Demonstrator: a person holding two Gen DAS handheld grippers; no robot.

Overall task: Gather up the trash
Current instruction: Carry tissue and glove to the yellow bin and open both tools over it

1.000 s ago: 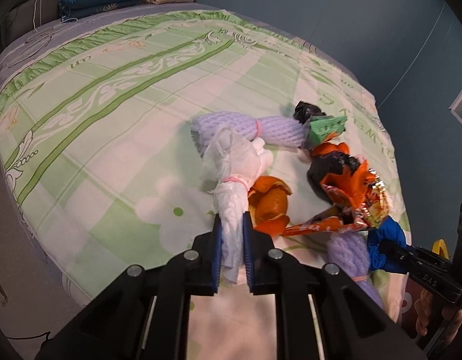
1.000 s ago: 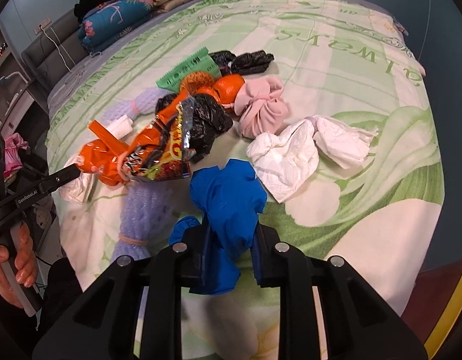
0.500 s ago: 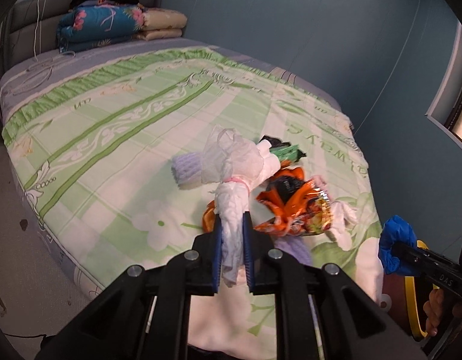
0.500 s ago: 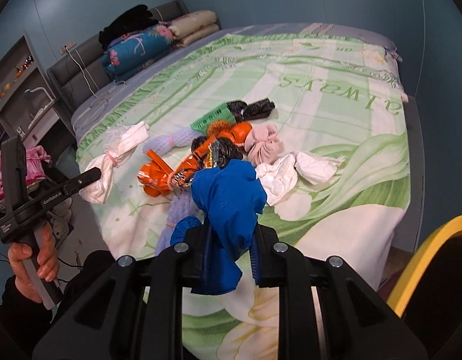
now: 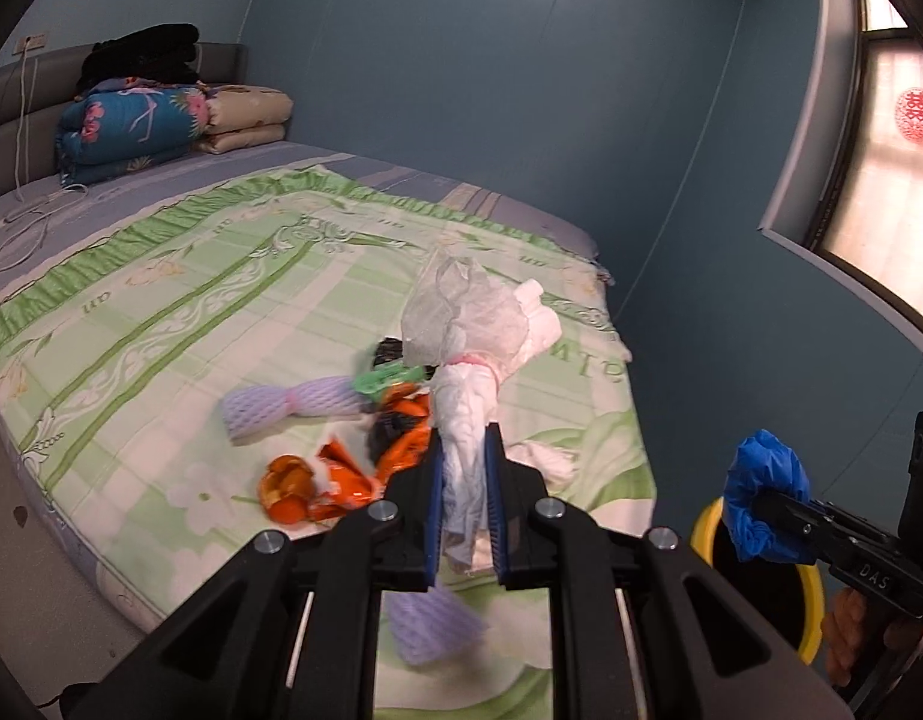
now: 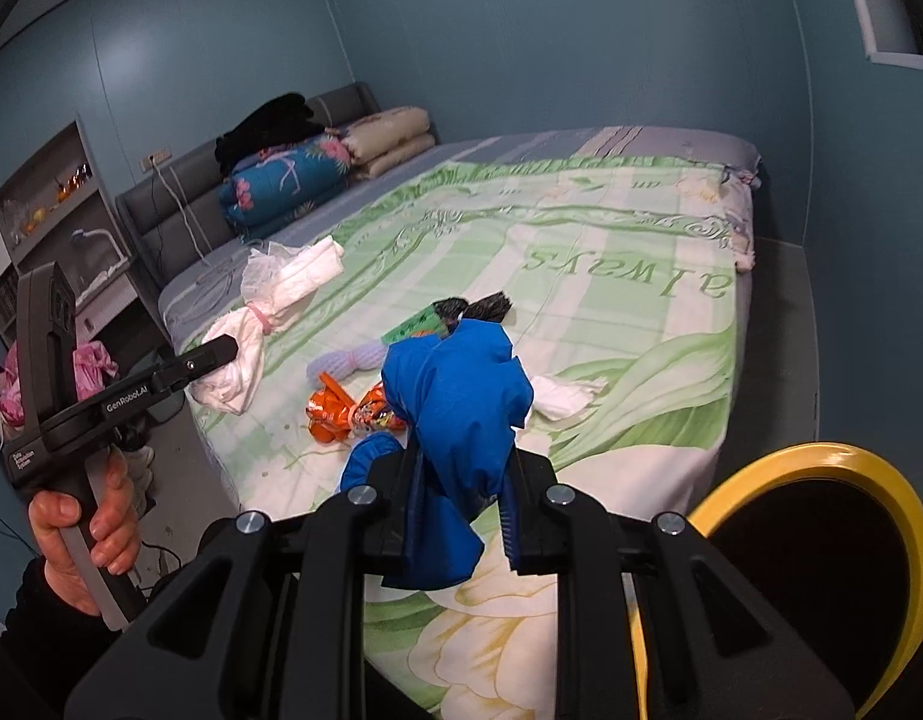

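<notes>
Left gripper (image 5: 464,504): closed on a white bundle (image 5: 470,354) — a tied wad that is held by its lower end and stands up past the jaws, clear of the bed (image 5: 161,300).
Right gripper (image 6: 458,510): closed on a blue wad (image 6: 455,402), likewise held above the bedding.
Bin (image 6: 833,468): a yellow-rimmed opening is seen low at the right of the right view, just beside the right gripper; in the left view it sits below the blue wad.
Key relation: the bin lies to the right of both tools and below them — the right hand is judged nearer, the left must cross further.
Bundle axis: roughly in line with the left fingers, so a tip downward is likely needed.
Remaining trash: an orange wrapper (image 5: 341,480), a purple net (image 5: 287,405) and white tissue (image 6: 560,396) are left on the bed.
</notes>
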